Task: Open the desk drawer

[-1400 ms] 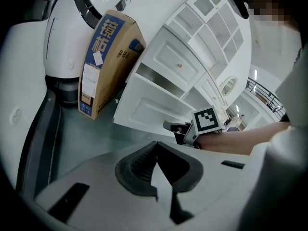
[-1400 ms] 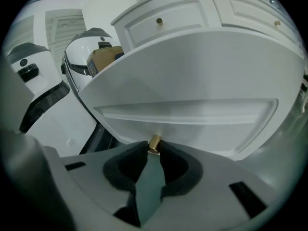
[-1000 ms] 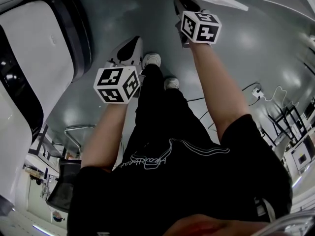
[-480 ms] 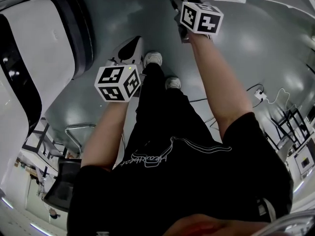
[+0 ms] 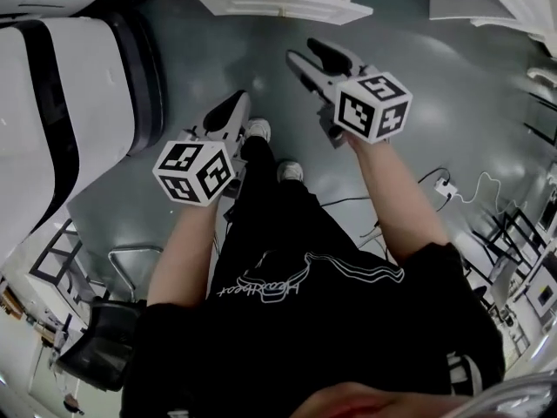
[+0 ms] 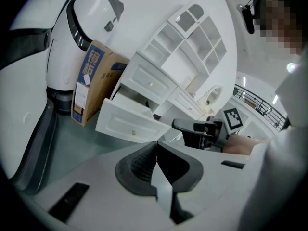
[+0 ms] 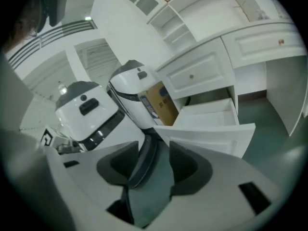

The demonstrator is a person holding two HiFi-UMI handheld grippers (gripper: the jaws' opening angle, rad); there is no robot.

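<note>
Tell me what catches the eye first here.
The white drawer stands pulled out of the desk, beside a cardboard box. A big white-and-black machine fills the head view's left. The right tool hangs short of the drawer, its jaws having just been opening, nothing between them.

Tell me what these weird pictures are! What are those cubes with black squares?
A person holds a grabber tool in each hand: the left gripper and the right gripper. The patterned cubes are part of those tools. One picture comes from a camera on the person's head, looking down at their shoes. The other two come from cameras riding on each gripper. They show a white desk with its lower drawer pulled out, and a cardboard box on the floor beside it. The left gripper is shut and empty. The right one's jaws have just been opening, with nothing between them.
</note>
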